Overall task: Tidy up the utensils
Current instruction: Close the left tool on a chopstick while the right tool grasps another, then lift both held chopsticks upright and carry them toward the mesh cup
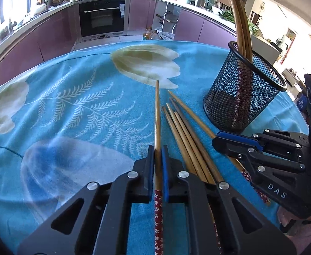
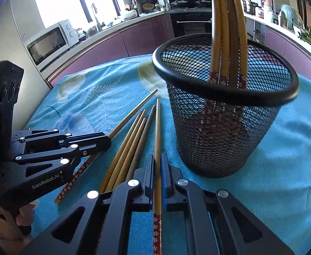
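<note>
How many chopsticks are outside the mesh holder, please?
6: one chopstick in the left tool, a second chopstick in the right tool, four loose chopsticks on the cloth between; others may be hidden.

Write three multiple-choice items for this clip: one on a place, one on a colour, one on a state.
1. Where do the loose chopsticks lie?
A. on the cloth beside the mesh holder
B. inside the oven
C. on the microwave

2. What colour is the tablecloth?
A. red
B. blue
C. black

3. What is the left gripper doing?
A. hanging open above the holder
B. shut on one chopstick
C. gripping the holder's rim

Key: A, they rest on the cloth left of the holder; B, it is blue with pale flowers; B, its fingers press one chopstick from both sides.
</note>
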Motion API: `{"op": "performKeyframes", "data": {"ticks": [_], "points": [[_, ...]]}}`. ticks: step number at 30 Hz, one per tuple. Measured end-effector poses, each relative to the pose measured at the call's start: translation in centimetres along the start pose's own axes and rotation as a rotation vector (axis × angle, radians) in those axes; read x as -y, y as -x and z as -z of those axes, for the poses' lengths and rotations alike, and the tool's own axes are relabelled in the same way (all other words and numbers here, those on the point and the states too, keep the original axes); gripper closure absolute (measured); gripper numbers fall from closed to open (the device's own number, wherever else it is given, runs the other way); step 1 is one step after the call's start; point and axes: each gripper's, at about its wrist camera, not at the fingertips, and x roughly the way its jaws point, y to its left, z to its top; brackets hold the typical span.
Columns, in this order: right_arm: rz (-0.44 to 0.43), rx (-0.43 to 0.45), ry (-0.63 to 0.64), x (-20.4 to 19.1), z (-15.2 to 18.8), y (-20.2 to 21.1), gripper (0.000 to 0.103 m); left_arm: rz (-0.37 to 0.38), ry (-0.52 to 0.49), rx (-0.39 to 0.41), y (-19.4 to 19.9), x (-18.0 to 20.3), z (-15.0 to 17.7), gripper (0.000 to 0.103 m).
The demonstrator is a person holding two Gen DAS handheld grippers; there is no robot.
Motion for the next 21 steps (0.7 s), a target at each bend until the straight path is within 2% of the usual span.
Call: {"op": "performKeyframes", "data": {"ticks": [21], "points": [[-0.113,0.137,0.007,0.4,0.3,7.3,0.098,0.133,0.039,0.119,6.9,-0.8,0.7,0.095]]}}
